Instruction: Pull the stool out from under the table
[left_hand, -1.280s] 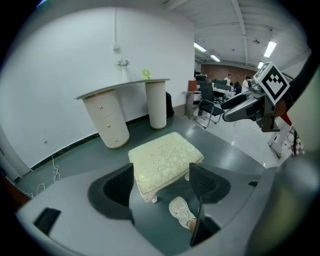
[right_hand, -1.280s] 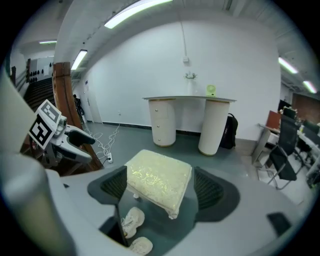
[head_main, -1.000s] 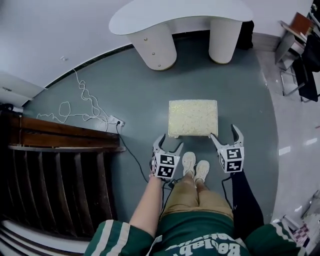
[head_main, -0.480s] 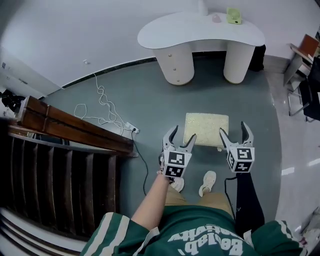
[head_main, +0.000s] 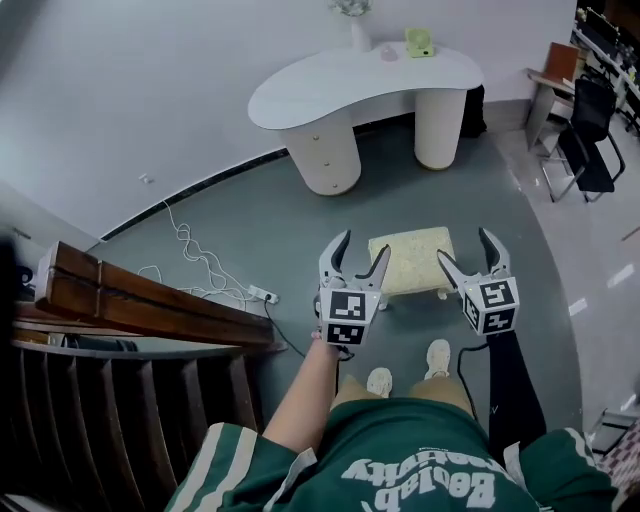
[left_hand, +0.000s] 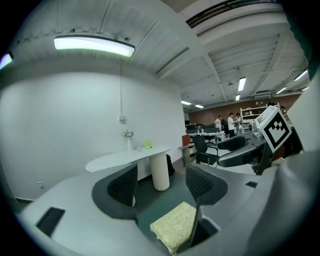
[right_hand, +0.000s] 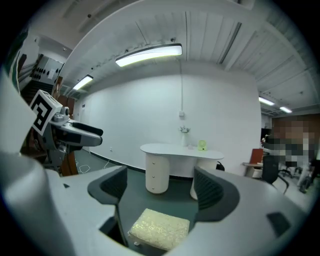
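The stool (head_main: 410, 262), a low seat with a pale yellow cushion, stands on the grey floor well clear of the white curved table (head_main: 360, 80). My left gripper (head_main: 361, 245) hovers above the stool's left edge. Its jaws have just been closing a little, with nothing between them, and they still stand apart. My right gripper (head_main: 465, 246) hangs open and empty above the stool's right edge. In the left gripper view the stool (left_hand: 175, 225) lies below the jaws, with the table (left_hand: 125, 159) beyond. The right gripper view shows the stool (right_hand: 160, 229) the same way, in front of the table (right_hand: 180, 148).
A dark wooden rail (head_main: 140, 300) runs along the left. A power strip (head_main: 258, 293) with a looping white cable lies on the floor beside it. Office chairs (head_main: 585, 130) stand at the far right. A vase (head_main: 358, 30) and a small green object (head_main: 418, 42) sit on the table.
Both grippers have risen away from the stool's sides. The person has straightened, so the head view now takes in more of the room. The stool stays where it was.
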